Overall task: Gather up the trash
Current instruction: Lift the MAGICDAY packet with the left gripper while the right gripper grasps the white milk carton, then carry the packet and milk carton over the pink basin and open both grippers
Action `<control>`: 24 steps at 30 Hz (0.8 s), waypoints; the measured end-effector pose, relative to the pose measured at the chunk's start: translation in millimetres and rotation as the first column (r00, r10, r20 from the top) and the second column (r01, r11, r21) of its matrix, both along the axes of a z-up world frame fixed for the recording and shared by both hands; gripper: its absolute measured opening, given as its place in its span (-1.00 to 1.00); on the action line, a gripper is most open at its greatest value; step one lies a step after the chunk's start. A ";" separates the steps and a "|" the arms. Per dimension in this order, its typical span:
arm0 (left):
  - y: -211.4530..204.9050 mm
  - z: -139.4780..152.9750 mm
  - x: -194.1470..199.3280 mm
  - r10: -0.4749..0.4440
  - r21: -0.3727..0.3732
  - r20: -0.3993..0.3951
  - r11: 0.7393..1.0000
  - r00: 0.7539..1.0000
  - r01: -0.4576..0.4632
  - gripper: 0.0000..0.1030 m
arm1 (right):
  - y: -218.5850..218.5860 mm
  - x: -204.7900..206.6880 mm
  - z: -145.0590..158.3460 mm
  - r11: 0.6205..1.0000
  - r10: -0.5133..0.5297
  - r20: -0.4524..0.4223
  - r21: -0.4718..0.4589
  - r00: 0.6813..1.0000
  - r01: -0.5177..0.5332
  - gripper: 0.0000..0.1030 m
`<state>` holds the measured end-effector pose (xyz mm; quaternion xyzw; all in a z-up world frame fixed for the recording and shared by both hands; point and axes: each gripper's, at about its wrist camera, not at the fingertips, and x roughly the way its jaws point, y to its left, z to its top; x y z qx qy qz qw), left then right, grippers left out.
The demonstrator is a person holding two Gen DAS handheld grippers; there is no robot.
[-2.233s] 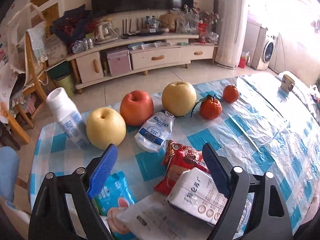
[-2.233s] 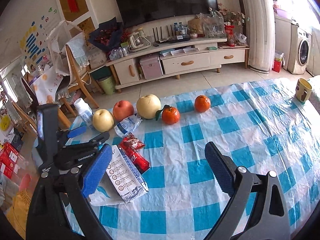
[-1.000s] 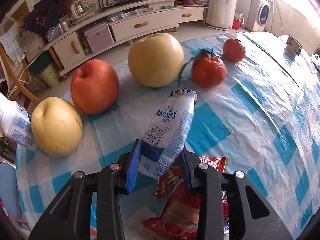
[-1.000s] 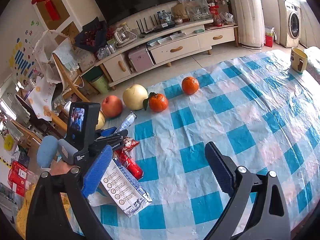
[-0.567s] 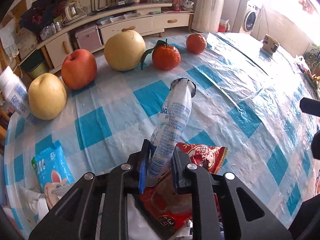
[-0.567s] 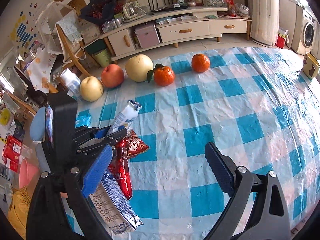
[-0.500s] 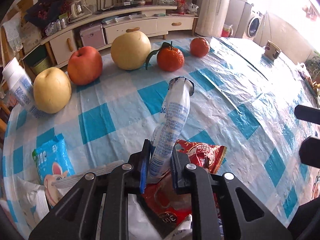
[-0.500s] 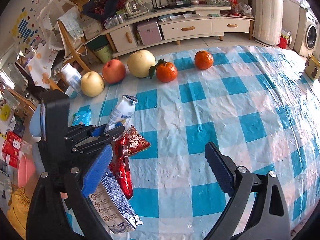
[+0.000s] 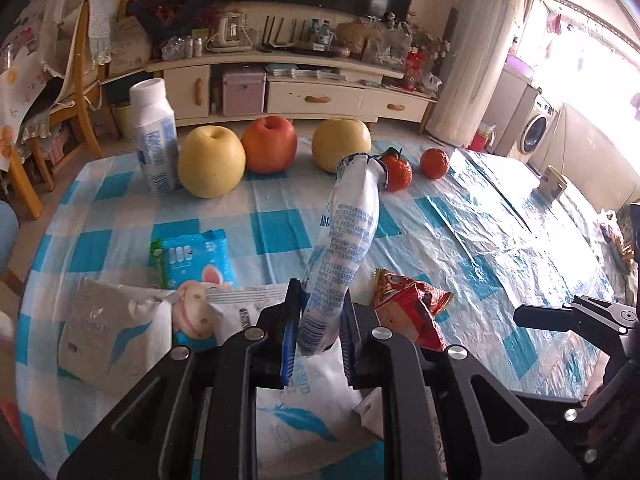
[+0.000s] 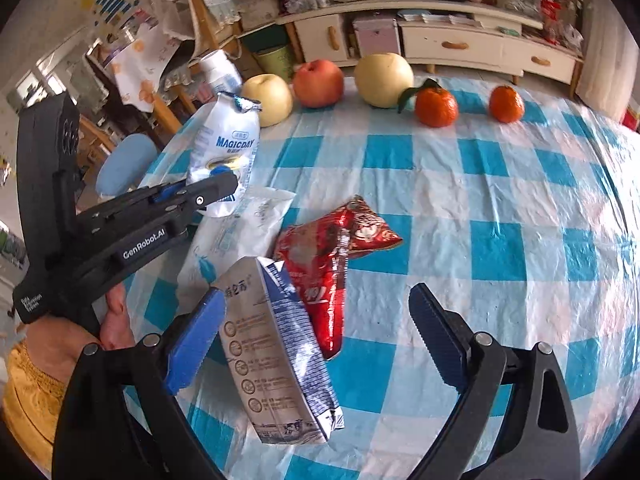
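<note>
My left gripper (image 9: 318, 328) is shut on a white and blue MAGICDAY pouch (image 9: 350, 248) and holds it upright above the table; the pouch also shows in the right wrist view (image 10: 224, 148). A red snack wrapper (image 9: 408, 308) (image 10: 332, 264), a flattened blue-grey carton (image 10: 276, 352), a white feather-print bag (image 9: 308, 412) (image 10: 236, 236) and a blue wipes pack (image 9: 188, 264) lie on the checked tablecloth (image 10: 500, 248). My right gripper (image 10: 316, 336) is open and hovers over the carton and the red wrapper.
A row of fruit stands at the far edge: yellow apple (image 9: 210, 162), red apple (image 9: 270, 144), pear (image 9: 342, 144), two tangerines (image 10: 436, 106). A white bottle (image 9: 154, 136) stands at the far left. A mug (image 9: 552, 182) sits far right. A grey pouch (image 9: 100, 332) lies left.
My left gripper closed on the MAGICDAY pouch, lifted it off the table and drew back toward me. My right gripper has come lower and nearer over the carton and red wrapper.
</note>
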<state>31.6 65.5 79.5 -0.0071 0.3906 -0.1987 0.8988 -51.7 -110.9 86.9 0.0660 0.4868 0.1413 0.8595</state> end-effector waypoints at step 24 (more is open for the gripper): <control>103.4 -4.3 -79.4 0.128 -0.090 -0.020 0.988 0.992 -0.129 -0.62 | 87.0 -19.2 -39.8 0.874 0.232 0.011 -0.441 0.973 -0.203 0.24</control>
